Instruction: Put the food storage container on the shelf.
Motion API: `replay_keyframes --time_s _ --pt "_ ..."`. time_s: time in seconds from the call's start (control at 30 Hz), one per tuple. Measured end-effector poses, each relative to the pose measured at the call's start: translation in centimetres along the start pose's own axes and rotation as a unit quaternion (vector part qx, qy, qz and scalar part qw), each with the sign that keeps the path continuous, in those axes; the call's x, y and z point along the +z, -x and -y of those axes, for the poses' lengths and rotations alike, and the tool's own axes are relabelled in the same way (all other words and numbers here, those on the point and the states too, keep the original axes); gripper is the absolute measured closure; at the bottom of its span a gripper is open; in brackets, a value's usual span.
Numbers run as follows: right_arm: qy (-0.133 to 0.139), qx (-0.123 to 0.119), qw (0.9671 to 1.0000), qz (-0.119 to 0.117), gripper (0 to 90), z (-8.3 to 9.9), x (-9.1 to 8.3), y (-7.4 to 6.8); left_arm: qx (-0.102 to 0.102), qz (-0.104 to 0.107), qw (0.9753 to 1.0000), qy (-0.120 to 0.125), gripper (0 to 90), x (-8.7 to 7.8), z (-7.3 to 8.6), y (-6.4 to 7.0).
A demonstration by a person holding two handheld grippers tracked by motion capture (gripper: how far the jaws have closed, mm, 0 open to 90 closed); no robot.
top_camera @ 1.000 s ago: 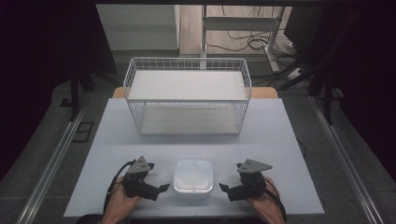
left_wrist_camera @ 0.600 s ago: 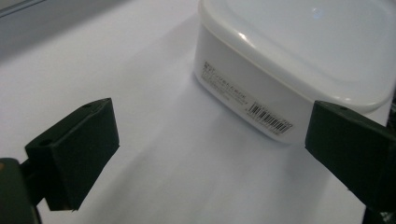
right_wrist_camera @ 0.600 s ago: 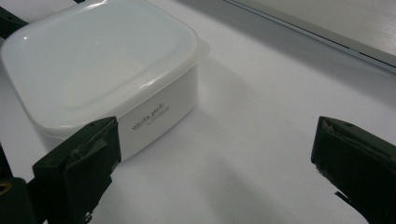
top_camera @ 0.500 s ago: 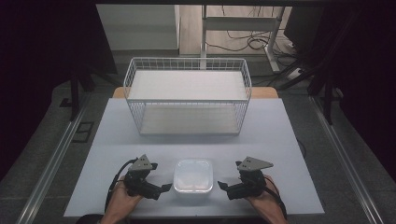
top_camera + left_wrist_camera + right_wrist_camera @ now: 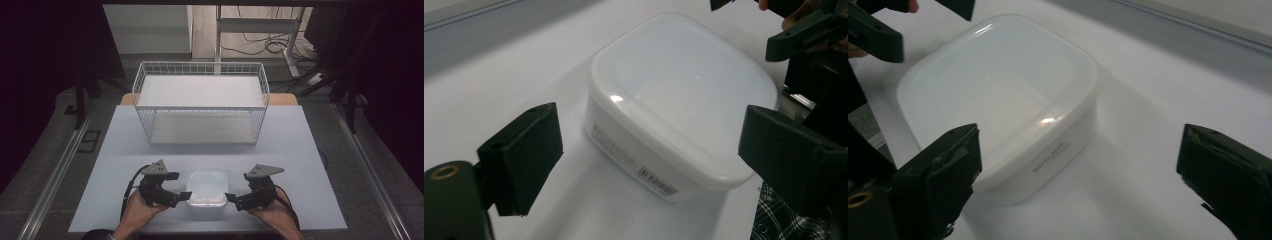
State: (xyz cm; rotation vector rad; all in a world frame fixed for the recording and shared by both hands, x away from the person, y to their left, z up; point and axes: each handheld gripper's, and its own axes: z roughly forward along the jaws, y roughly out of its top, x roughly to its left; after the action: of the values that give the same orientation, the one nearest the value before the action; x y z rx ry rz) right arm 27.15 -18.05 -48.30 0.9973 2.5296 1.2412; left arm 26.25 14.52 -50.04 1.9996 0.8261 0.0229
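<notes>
High view, container: white lidded plastic box [image 5: 206, 187], near edge of the white table [image 5: 310, 150], midway between the two grippers.
High view, left gripper [image 5: 184, 196]: held in the person's left hand [image 5: 137, 212], tips just beside the box's left side; contact cannot be told.
High view, right gripper [image 5: 231, 198]: held in the right hand [image 5: 272, 215], tips just beside the box's right side.
High view, basket: white wire basket [image 5: 201, 102], farther back on the table, well apart from the box.
Left gripper view, fingers: spread wide apart, nothing between the pads; the box [image 5: 681, 97] lies ahead of them, lid on, printed label on its side wall.
Left gripper view, far side: the other gripper's black jaws at upper right, beyond the box.
Right gripper view, fingers: wide apart, gripping nothing; the box [image 5: 998, 95] sits ahead and toward the left jaw.
Right gripper view, far side: the other gripper's jaws at upper left.
</notes>
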Motion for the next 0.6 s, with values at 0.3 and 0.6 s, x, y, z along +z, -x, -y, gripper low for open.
replay_keyframes --time_s 0.3,0.6 --pt "-0.021 0.007 0.9996 -0.017 17.7 -1.4 2.0 -0.4 0.017 -0.007 0.9991 -0.037 20.5 1.9 -1.4 -0.2" --pt "-0.042 0.073 0.9925 -0.089 30.4 -1.0 2.3 0.0 -0.057 0.048 0.9964 -0.043 28.2 1.4 -0.3 -0.5"
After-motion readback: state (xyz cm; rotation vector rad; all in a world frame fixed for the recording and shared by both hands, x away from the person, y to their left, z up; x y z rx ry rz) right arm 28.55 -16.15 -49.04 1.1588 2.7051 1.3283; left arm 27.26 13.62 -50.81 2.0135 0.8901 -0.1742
